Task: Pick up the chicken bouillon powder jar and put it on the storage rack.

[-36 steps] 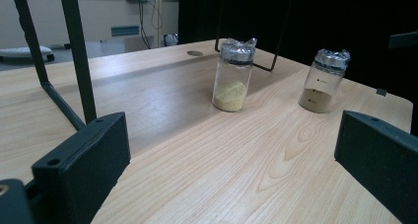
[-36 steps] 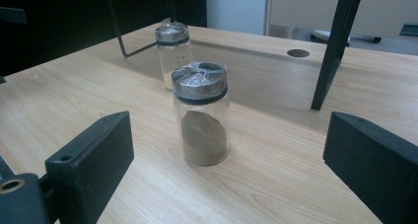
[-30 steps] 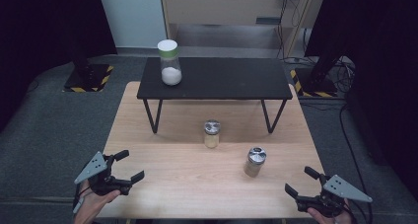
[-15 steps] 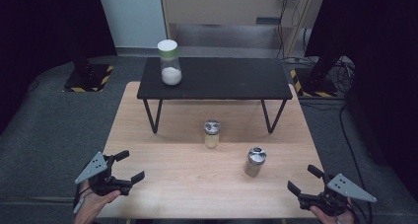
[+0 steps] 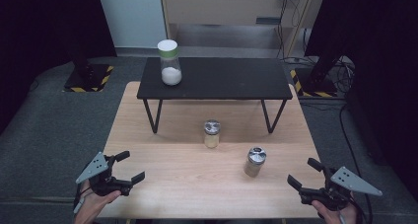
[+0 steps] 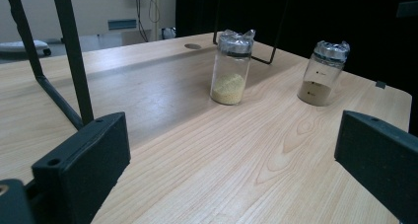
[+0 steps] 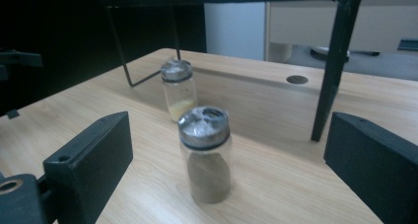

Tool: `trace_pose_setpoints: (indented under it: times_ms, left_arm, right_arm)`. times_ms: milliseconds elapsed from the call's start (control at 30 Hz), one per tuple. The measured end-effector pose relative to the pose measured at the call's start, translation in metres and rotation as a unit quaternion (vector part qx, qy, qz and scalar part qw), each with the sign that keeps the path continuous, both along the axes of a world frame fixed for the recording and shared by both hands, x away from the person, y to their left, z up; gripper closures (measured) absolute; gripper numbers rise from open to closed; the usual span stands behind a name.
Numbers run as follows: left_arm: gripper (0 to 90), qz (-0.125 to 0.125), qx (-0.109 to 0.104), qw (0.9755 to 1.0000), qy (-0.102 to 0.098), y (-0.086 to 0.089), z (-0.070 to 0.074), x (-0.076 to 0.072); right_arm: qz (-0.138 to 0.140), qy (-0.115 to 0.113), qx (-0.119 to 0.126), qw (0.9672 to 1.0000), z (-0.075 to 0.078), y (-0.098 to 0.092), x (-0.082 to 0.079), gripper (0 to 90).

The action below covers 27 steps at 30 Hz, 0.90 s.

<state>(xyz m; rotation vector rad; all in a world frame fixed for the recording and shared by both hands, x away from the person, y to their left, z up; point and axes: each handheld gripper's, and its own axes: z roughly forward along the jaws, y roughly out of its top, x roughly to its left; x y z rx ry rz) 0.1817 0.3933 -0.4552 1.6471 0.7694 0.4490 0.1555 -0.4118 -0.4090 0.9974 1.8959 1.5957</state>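
Grey carpet and dark curtains surround a light wooden table (image 5: 162,130); a pale cabinet is seen at the far wall.

Item 1. Left gripper (image 5: 126,166): held at the near left corner of the table, jaws spread wide, nothing between them. Both black jaws are seen far apart in the left gripper view, pointed across the boards towards the two small jars.

Item 2. Black metal shelf (image 5: 236,81): set on thin legs across the far half of the table.

Item 3. Large jar (image 5: 169,63) with white lid and green band: placed upright at the left end of the shelf top, white powder in its base.

Item 4. Jar of yellow powder (image 5: 212,133): upright near the table's middle, just in front of the shelf, silver shaker cap fitted.

Item 5. Jar of brown powder (image 5: 255,162): upright, nearer the front edge and to the right of the yellow jar, apart from it, silver cap fitted. It is seen close ahead in the right gripper view, centred between the jaws but untouched.

Item 6. Right gripper (image 5: 304,173): held at the near right corner, jaws wide, nothing held.
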Motion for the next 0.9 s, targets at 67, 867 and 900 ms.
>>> trace_pose_setpoints:
  times_ms: [67, 867, 900]
  left_arm:
    - [0.0, -0.001, 0.000, 1.0000, 0.000, 0.000, 0.000, 0.000]
    - [0.0, -0.004, 0.006, 1.0000, 0.003, 0.000, 0.001, 0.001]
    - [0.0, -0.005, 0.007, 1.0000, 0.003, 0.000, 0.001, 0.001]
  right_arm:
    - [0.005, -0.003, -0.007, 1.0000, 0.007, 0.003, 0.004, 5.0]
    - [0.045, -0.004, -0.026, 0.9986, 0.046, 0.039, 0.041, 3.7]
    - [0.047, -0.002, -0.027, 0.9985, 0.047, 0.041, 0.043, 3.6]
